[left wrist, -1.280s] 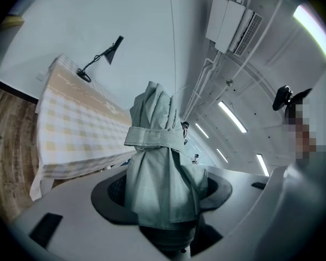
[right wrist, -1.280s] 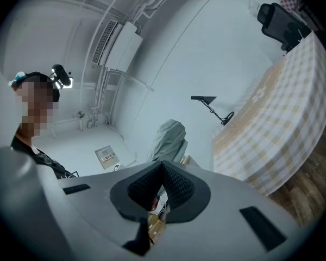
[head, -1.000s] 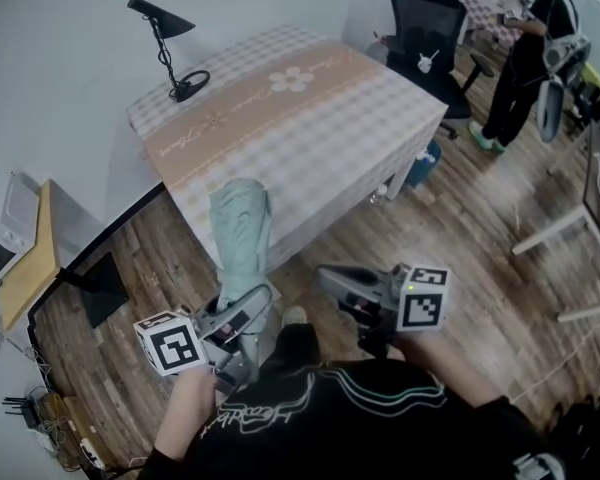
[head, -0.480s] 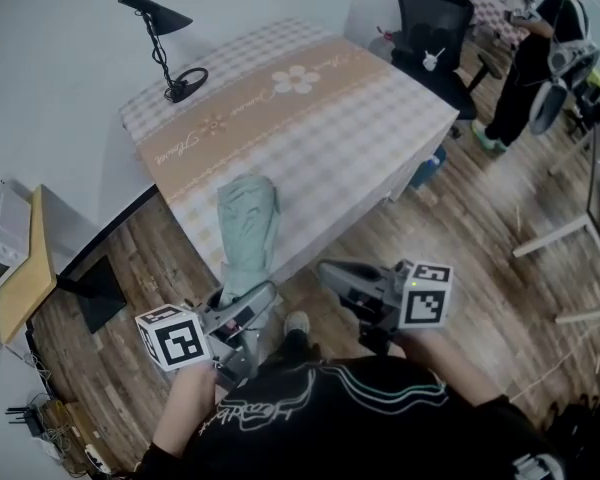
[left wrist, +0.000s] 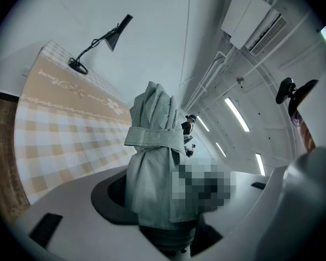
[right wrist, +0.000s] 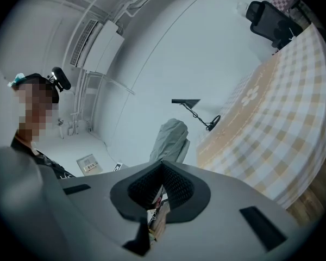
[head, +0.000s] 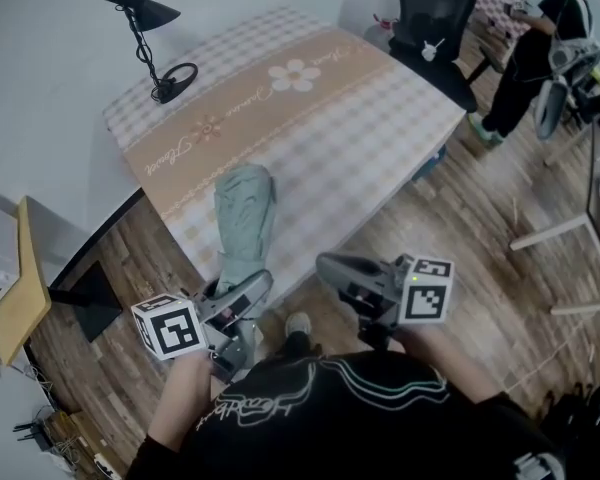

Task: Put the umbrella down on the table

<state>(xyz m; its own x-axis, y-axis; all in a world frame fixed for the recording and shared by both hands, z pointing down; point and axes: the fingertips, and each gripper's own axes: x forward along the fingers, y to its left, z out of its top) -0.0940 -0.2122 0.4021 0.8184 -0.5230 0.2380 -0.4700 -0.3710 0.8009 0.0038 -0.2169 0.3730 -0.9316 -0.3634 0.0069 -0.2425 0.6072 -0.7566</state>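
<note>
A folded pale green umbrella [head: 245, 213], strapped round its middle, sticks up and forward from my left gripper [head: 242, 293]. Its upper end hangs over the near edge of the checked table [head: 360, 98]. In the left gripper view the umbrella [left wrist: 155, 156] fills the gap between the jaws, which are shut on its lower part by the handle. My right gripper [head: 330, 265] hovers to the right, short of the table's edge. In the right gripper view that gripper [right wrist: 162, 173] has its black pads together with nothing between them, and the umbrella [right wrist: 171, 140] shows beyond them.
A black desk lamp [head: 145, 38] stands at the table's far left corner. A black office chair [head: 435, 18] sits behind the table's right end, and a person [head: 535, 48] stands beyond it. A low wooden stand [head: 20, 278] is at the left, over wood flooring.
Both grippers have moved forward toward the table. The umbrella's top, earlier just short of the near edge, now reaches over the tablecloth. The grip has not changed.
</note>
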